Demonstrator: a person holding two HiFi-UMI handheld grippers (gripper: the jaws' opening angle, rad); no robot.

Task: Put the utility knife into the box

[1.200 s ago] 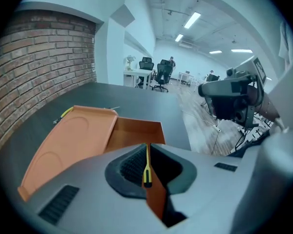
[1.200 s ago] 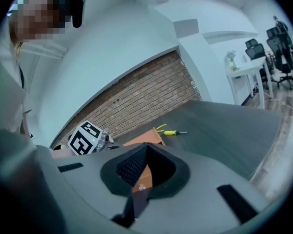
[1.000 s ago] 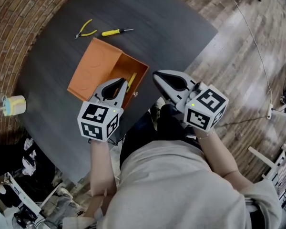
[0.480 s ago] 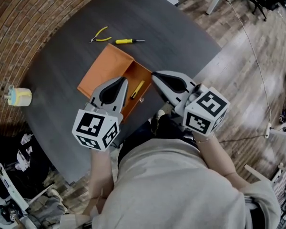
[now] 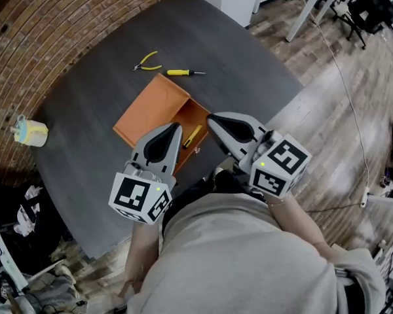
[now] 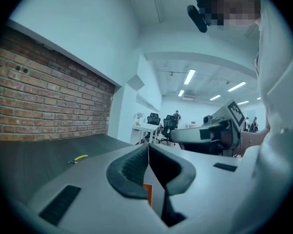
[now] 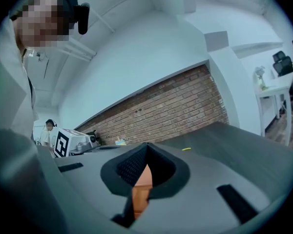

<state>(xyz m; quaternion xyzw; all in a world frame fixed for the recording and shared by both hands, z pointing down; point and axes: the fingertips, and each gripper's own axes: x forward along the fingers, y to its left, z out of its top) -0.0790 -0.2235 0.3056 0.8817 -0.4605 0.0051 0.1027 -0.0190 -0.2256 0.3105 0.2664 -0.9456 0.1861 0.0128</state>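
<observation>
inside the orange box (image 5: 150, 106) on the desk (image 5: 85, 116) — utility knife (image 5: 192, 136) already lying there. likely light, stiff, slick-bodied; best pinched mid-handle. left gripper (image 5: 176, 127) and right gripper (image 5: 211, 118) both closed, empty — hovering near the box.

Dark grey table (image 5: 85, 142), and the orange box (image 5: 147, 110) sits open near its middle. Pliers (image 5: 146, 61) at the box's twelve o'clock, yellow-handled screwdriver (image 5: 183, 72) at one o'clock, just beside them. Small yellow cup (image 5: 30, 131) at nine o'clock, by the edge.
</observation>
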